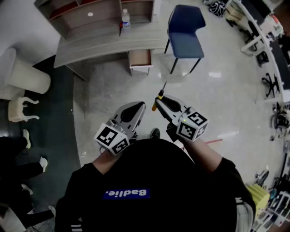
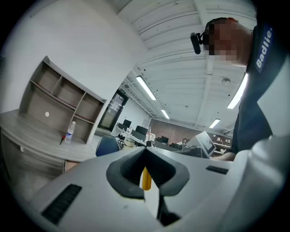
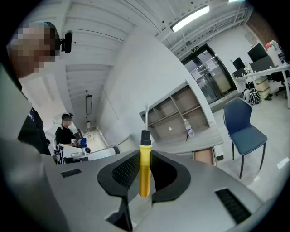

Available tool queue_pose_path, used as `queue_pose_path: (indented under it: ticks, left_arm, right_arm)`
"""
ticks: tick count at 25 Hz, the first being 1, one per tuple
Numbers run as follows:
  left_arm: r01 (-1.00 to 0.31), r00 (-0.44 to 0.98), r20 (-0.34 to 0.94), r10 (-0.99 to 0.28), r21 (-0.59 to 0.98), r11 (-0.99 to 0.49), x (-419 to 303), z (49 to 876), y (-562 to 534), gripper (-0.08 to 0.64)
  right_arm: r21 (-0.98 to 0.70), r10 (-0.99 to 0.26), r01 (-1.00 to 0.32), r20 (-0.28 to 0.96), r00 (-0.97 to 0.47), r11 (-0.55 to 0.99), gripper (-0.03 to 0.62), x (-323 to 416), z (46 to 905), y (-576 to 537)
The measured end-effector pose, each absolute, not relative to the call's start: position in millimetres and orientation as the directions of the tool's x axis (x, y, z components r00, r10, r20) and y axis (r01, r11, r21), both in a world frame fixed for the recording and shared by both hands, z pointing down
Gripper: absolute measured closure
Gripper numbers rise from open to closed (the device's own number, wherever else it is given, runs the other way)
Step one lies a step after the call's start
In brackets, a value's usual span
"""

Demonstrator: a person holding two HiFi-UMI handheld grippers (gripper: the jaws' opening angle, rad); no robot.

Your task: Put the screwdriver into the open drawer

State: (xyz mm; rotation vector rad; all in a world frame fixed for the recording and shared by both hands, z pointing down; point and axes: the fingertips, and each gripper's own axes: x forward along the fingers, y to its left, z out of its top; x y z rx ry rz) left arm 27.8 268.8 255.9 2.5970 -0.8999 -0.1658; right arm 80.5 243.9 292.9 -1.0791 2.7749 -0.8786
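My right gripper [image 1: 161, 100] [image 3: 145, 153] is shut on the screwdriver [image 1: 157, 104] [image 3: 144, 168]. Its yellow handle is clamped upright between the black pads, and the thin metal shaft points forward towards the desk. The open drawer [image 1: 140, 58] [image 3: 205, 156] hangs under the grey desk [image 1: 104, 43], well ahead of both grippers across the floor. My left gripper [image 1: 141, 106] [image 2: 145, 149] is held level beside the right one, with its jaw tips together and nothing held. A thin yellow strip shows in its slit, and I cannot tell what it is.
A blue chair [image 1: 186, 34] [image 3: 244, 131] stands right of the drawer. A water bottle [image 1: 126, 19] and a shelf unit [image 1: 90, 13] are on the desk. A white stool [image 1: 18, 111] stands at the left. Cluttered desks [image 1: 272, 41] line the right side.
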Motion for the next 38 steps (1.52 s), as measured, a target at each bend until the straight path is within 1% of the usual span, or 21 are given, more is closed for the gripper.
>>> queue_pose_path:
  ticks: [15,25,31,38]
  left_arm:
    - [-0.580,0.782,0.023,-0.623,0.395,-0.713,44.4,257.8,268.0,0.558]
    - [-0.627,0.742,0.024,-0.670,0.380,-0.680,66.0,260.4,263.8,0.558]
    - [-0.651,0.717,0.030,-0.696,0.386,-0.654,81.0,268.3,264.0,0.558]
    - [-0.651,0.712,0.027,-0.702,0.402,-0.645,78.5,275.7,245.3,0.558]
  right_arm:
    - [-0.523,-0.623,-0.598,0.154,-0.767,0.607,0.499,94.3,295.3,241.8]
    - [-0.525,-0.585,-0.559,0.137,-0.800,0.642,0.499,116.2,302.6,238.1]
    - [-0.540,-0.559,-0.543,0.153,-0.815,0.643,0.499,132.1,314.3,234.7]
    - [-0.547,-0.551,-0.547,0.178,-0.816,0.633,0.499,130.5,326.0,214.5]
